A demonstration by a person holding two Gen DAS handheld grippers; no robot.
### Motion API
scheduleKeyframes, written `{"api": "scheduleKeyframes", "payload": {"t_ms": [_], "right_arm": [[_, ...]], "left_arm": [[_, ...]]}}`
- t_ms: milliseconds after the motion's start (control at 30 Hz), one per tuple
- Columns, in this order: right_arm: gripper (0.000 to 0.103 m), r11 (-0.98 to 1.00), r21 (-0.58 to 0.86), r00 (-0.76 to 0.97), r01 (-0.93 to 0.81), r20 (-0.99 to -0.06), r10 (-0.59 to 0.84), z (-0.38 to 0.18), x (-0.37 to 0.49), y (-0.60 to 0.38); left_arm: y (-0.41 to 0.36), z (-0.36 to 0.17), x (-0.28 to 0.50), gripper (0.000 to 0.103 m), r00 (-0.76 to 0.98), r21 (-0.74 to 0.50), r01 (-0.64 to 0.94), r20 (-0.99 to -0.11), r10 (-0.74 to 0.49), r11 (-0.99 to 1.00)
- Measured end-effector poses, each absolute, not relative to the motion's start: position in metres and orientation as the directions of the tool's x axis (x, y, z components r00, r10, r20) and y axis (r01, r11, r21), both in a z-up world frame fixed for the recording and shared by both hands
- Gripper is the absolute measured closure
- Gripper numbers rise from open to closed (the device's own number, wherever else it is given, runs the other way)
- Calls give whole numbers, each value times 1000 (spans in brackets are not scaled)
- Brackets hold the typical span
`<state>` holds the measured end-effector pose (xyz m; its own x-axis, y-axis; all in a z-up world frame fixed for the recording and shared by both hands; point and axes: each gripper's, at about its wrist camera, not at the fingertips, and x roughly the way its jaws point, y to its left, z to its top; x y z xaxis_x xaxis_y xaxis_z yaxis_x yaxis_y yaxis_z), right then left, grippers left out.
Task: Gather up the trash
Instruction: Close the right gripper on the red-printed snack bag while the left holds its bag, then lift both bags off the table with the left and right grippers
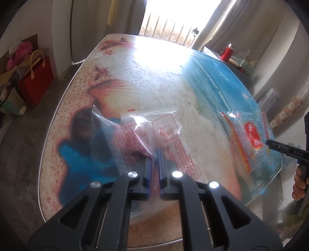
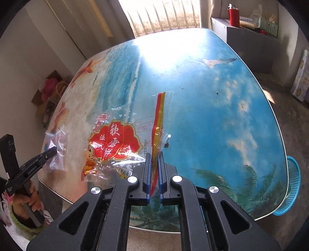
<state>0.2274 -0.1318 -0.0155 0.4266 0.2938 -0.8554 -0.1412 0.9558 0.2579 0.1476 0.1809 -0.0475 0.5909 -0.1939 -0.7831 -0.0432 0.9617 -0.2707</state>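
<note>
My left gripper (image 1: 154, 154) is shut on a clear plastic wrapper with red print (image 1: 154, 127), held up over the beach-picture table (image 1: 150, 73). In the right wrist view that same wrapper (image 2: 57, 146) and the left gripper (image 2: 52, 150) appear at the far left. My right gripper (image 2: 154, 154) is shut on a clear snack bag with a red fan label (image 2: 115, 142), pinching its red and yellow striped edge. From the left wrist view the snack bag (image 1: 249, 135) hangs at the right, with the right gripper (image 1: 269, 143) at its edge.
A blue mesh basket (image 2: 291, 185) stands on the floor beside the table's right edge. A red bag (image 1: 36, 79) and boxes sit on the floor at the left. A grey cabinet (image 2: 249, 42) with a red bottle (image 2: 233, 14) stands at the back right.
</note>
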Motion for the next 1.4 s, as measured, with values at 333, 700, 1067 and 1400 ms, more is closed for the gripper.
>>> {"api": "scheduleKeyframes", "payload": {"t_ms": [333,700,1067,1400], "right_arm": [[47,901,432,441,-37,-802,403,-20,219,-154],[44,982,47,484,-184,-865,132,-32,212,-88],[70,986,-4,520,-170,-850,86,-31,207,-86],[87,988,86,529,-128,-837,141,-24,207,-98]], "left_arm": [[170,-45,151,98,576,-256,-28,-794,-194,966],[169,-45,152,98,569,-252,-32,-800,-189,967],[169,-45,150,98,570,-243,-27,-801,-184,970],[167,-41,151,98,568,-228,-26,-804,-174,973]]}}
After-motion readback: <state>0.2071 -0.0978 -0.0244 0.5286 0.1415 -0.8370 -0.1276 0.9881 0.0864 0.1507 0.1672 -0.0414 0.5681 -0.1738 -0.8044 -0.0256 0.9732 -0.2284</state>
